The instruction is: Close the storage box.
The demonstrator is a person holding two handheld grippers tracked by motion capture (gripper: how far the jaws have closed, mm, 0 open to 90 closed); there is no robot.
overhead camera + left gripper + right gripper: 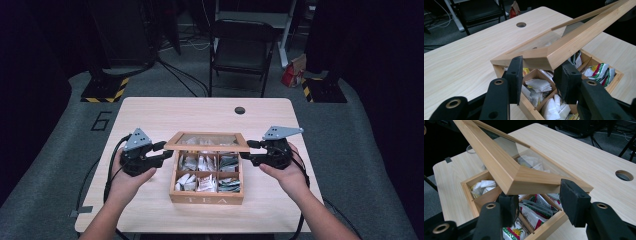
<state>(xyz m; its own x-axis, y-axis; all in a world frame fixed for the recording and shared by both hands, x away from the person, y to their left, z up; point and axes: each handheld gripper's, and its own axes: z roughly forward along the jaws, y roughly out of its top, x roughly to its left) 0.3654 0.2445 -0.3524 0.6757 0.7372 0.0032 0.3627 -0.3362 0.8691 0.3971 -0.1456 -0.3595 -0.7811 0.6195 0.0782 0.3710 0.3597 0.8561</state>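
Dark curtains and a black folding chair [241,47] are filling the top of the high view, and a pale wooden table [150,115] with a round cable hole [240,110] is taking up the middle. Near the left edge of that view, a large "6" [101,121] is showing on the grey floor beside the table. I am working at the wooden tea box [206,195], which is sitting in the lower centre of the table, and the letters "TEA" [207,199] are reading across its front wall. Its glass-paned lid [207,142] is standing raised and tilted, hinged along the far side. My left gripper [161,151] is sitting at the lid's left front corner; in the left gripper view the jaws are standing spread on either side of that corner, and I cannot tell whether the pads are pressing on the wood. My right gripper [252,151] is sitting at the lid's right front corner; in the right gripper view one jaw is lying under the frame and the other against its outer edge, partly spread, and contact is unclear. Inside the compartments, white tea bags [537,85] and green-and-red printed sachets [534,216] are lying loose; their print is too small to read.
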